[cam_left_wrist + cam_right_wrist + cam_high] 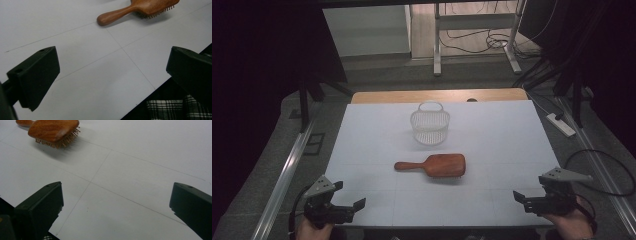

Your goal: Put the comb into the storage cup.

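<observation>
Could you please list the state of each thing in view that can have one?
hairbrush: lying bristles down on the table, untouched.
basket: upright, empty, handle up at its far side.
left gripper: open, holding nothing.
right gripper: open, holding nothing.

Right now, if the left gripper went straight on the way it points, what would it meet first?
Probably the rounded handle end of the brown wooden paddle hairbrush; the open left gripper has bare white tabletop ahead until then, though depth is uncertain.
</observation>
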Demonstrator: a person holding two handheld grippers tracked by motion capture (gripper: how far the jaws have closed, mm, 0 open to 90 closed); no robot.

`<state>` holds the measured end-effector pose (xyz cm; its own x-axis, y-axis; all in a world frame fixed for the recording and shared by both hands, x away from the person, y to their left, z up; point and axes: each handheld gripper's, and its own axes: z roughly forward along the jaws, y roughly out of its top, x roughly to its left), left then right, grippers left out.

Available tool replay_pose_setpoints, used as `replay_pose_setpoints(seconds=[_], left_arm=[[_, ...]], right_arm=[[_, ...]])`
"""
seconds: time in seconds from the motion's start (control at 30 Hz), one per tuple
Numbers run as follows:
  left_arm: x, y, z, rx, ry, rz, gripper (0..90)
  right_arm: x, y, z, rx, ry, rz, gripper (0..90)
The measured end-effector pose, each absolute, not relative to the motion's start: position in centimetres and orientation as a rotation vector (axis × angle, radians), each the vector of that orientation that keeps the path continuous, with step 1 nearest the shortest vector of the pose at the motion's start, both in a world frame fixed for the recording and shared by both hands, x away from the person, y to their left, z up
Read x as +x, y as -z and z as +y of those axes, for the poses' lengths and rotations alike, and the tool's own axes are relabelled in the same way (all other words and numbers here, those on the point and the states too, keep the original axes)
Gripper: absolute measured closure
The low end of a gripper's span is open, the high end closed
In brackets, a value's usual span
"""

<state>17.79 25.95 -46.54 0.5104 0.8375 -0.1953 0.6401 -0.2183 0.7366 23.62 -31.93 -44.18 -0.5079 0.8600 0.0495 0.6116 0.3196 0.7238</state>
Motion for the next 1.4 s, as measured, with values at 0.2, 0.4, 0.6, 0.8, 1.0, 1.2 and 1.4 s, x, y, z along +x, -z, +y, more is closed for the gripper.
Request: replay_pose_setpoints(seconds=[0.2,0.4,0.6,0.8,1.0,1.2,1.4], left_arm=[[17.9,46.5,25.8,1.956,-0.314,1.214,0.0],[18.1,46.3,25.6,1.963,-0.301,1.206,0.0],[18.6,46.2,25.5,1.970,-0.303,1.189,0.0],[19.1,46.2,25.3,1.987,-0.307,1.169,0.0],[19.7,46.2,25.1,1.993,-0.275,1.140,0.0],[20.3,46.4,24.5,2.022,-0.260,1.107,0.0],[21.0,46.3,24.0,2.017,-0.245,1.111,0.0]], right_arm=[[23.7,44.2,-31.9,1.309,-0.999,2.258,0.0],[23.7,44.2,-31.9,1.309,-0.999,2.263,0.0],[23.7,44.2,-31.8,1.306,-0.996,2.272,0.0],[23.7,44.2,-31.8,1.305,-0.999,2.274,0.0],[23.8,44.2,-31.8,1.305,-0.997,2.277,0.0],[23.8,44.3,-31.8,1.303,-0.995,2.282,0.0],[23.8,44.3,-31.8,1.301,-0.993,2.289,0.0]])
